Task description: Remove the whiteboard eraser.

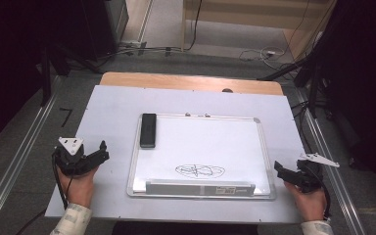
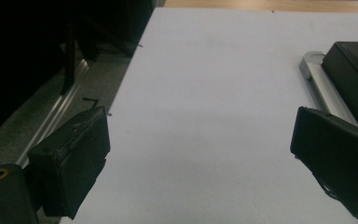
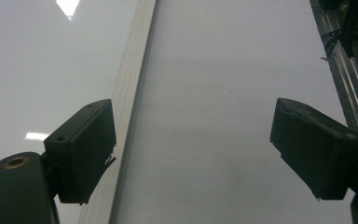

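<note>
A whiteboard (image 1: 225, 147) with a silver frame lies flat in the middle of the table, a black scribble (image 1: 199, 170) drawn near its front edge. A black eraser (image 1: 148, 129) rests on the board's far left corner, and its end (image 2: 354, 70) reaches into the left gripper view beside the frame corner (image 2: 313, 60). My left gripper (image 1: 101, 151) is held left of the board, open, nothing between its jaws (image 2: 200, 144). My right gripper (image 1: 277, 169) sits by the board's right front corner, open and empty (image 3: 193, 149), the board's frame (image 3: 130, 93) under its left jaw.
A pale sheet (image 1: 107, 107) covers the wooden table (image 1: 176, 81). A grey tray strip (image 1: 199, 188) runs along the board's front edge. Metal rails (image 1: 19, 161) flank the table on both sides, with cables (image 1: 264, 53) on the floor beyond.
</note>
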